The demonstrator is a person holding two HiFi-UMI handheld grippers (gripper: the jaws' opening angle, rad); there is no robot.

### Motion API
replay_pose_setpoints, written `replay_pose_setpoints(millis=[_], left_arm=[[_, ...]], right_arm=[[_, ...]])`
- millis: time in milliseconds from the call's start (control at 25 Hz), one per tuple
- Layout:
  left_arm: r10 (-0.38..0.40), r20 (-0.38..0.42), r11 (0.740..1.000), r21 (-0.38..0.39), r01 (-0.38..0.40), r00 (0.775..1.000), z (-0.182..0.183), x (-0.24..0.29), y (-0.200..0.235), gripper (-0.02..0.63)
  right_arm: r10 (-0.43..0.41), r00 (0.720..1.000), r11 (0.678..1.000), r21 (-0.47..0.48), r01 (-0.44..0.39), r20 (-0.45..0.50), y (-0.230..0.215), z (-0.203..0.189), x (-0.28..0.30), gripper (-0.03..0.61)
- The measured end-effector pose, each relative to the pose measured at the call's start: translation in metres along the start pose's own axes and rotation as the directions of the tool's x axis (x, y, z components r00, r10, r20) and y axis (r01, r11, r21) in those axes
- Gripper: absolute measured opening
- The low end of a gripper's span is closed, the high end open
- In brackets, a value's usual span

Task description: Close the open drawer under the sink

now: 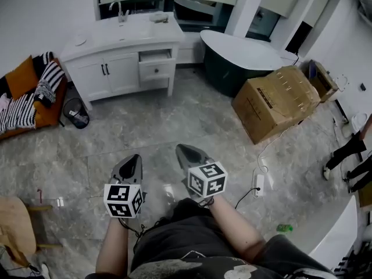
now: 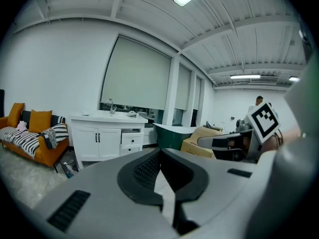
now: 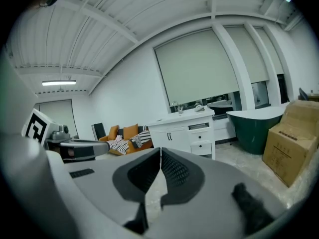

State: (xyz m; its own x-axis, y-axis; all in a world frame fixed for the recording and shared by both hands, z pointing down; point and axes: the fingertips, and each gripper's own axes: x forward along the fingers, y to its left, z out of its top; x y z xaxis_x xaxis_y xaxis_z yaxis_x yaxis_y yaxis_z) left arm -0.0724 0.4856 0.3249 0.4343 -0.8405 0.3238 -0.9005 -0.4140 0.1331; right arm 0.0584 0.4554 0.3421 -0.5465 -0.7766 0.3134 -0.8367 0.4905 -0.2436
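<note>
A white vanity (image 1: 119, 51) with a sink and tap stands against the far wall. Its upper right drawer (image 1: 156, 56) is pulled out a little, while the drawer below it sits flush. Both grippers are held low over the marble floor, several steps from the vanity and pointing toward it. My left gripper (image 1: 135, 157) is shut with nothing in it, and so is my right gripper (image 1: 181, 149). The left gripper view shows the open drawer (image 2: 132, 132) far beyond the shut jaws. In the right gripper view the drawer (image 3: 199, 127) is just as distant.
A dark green bathtub (image 1: 244, 57) stands right of the vanity, with a large cardboard box (image 1: 279, 100) in front of it. An orange sofa (image 1: 29, 97) with striped cushions is at the left. A power strip (image 1: 259, 185) and its cable lie on the floor at the right. A person's legs (image 1: 349, 150) show at the right edge.
</note>
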Motion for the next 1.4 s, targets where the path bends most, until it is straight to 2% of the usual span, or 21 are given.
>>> replay_pose_setpoints(millis=[240, 480, 800, 1080, 1200, 1400], left_arm=[[0.021, -0.029, 1.000, -0.020, -0.021, 0.999, -0.009, 0.029, 0.022, 0.014], [0.073, -0.067, 0.996, -0.038, -0.076, 0.995, -0.007, 0.082, 0.055, 0.014], [0.159, -0.106, 0.985, -0.050, -0.165, 0.982, 0.028, 0.204, 0.110, 0.015], [0.201, -0.145, 0.974, -0.080, -0.214, 0.969, 0.048, 0.300, 0.135, 0.015], [0.208, -0.149, 0.971, -0.084, -0.222, 0.967, 0.058, 0.328, 0.142, 0.015], [0.211, -0.150, 0.974, -0.050, -0.221, 0.966, 0.075, 0.358, 0.155, 0.015]], right_arm=[[-0.010, 1.000, 0.999, 0.034, 0.011, -0.015, -0.025, -0.006, 0.028, 0.026], [-0.002, 0.998, 0.998, 0.060, 0.005, -0.059, -0.073, -0.005, 0.093, 0.026], [0.009, 0.997, 1.000, 0.027, -0.007, -0.079, -0.170, 0.044, 0.211, 0.026], [-0.004, 0.996, 1.000, 0.031, 0.007, -0.089, -0.244, 0.075, 0.276, 0.026], [-0.011, 0.995, 0.999, 0.049, 0.016, -0.099, -0.266, 0.078, 0.292, 0.026], [-0.011, 0.993, 0.996, 0.083, 0.021, -0.117, -0.283, 0.080, 0.315, 0.026]])
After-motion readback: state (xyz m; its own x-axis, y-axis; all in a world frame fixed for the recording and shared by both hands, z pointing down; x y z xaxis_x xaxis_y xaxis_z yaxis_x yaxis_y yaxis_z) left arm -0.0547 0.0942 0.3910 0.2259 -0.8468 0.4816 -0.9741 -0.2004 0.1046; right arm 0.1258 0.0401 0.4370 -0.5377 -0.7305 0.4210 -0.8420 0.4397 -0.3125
